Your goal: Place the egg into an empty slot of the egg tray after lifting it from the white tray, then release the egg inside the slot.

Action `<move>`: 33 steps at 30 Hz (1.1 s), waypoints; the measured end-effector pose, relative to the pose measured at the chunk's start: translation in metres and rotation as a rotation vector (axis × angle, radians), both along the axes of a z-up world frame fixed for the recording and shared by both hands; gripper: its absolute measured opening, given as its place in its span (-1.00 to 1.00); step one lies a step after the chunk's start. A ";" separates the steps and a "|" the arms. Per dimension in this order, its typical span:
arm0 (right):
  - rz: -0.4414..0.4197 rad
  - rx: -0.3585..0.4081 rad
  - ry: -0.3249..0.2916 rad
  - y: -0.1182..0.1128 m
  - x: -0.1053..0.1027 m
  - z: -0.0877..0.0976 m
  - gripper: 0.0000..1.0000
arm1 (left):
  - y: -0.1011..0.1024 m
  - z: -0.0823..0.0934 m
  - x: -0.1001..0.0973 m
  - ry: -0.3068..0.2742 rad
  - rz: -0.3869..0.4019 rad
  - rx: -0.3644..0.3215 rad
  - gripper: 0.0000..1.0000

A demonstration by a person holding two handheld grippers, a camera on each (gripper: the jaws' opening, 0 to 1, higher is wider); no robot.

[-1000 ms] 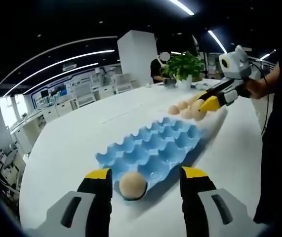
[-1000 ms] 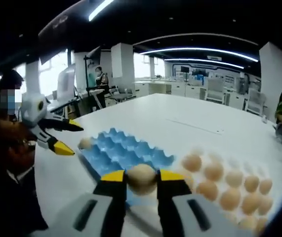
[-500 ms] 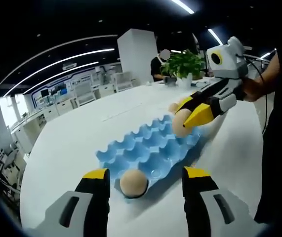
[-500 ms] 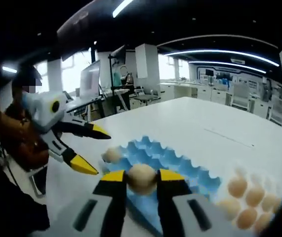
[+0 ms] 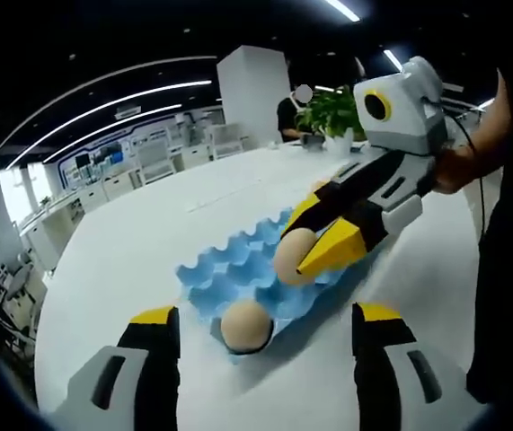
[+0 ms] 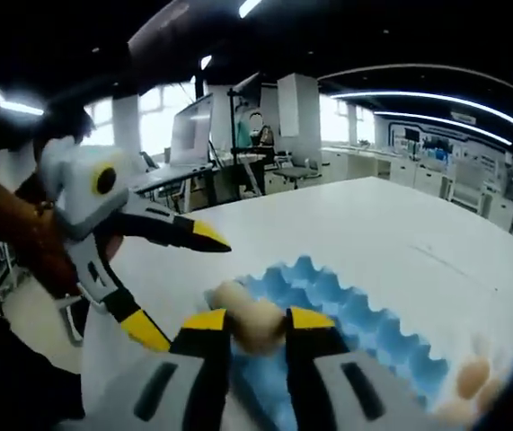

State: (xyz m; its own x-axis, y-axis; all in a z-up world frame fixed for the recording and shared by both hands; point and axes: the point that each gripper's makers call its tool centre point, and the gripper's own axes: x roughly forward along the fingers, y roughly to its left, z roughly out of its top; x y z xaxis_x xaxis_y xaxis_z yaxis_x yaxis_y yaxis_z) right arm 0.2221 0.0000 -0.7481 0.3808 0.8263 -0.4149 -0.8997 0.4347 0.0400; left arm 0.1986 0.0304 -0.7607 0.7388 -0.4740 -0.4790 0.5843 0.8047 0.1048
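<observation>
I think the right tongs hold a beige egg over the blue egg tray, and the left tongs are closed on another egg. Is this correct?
Not quite: the left tongs are open and hold nothing, as the left gripper view shows. The other beige egg sits in the blue egg tray. The right tongs do hold an egg.

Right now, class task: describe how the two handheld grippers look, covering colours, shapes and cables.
Both are alike. The right gripper has black jaws with yellow tips on a grey-white body; a yellow ring circles its lens and a thin dark cable trails behind. The left gripper shows the same grey body, black tapering jaws and yellow tips. Close up, its jaws have grey shells with dark slots.
</observation>
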 end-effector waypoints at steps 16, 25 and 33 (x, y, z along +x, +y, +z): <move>0.072 -0.090 0.001 0.013 -0.002 -0.027 -0.54 | -0.002 0.002 0.000 -0.007 -0.014 0.010 0.61; 0.082 -0.093 0.002 0.013 -0.003 -0.028 -0.52 | 0.000 0.003 0.001 -0.013 -0.010 0.011 0.60; 0.132 -0.116 -0.056 0.015 -0.006 -0.031 -0.49 | -0.002 0.003 0.001 -0.010 -0.012 0.009 0.59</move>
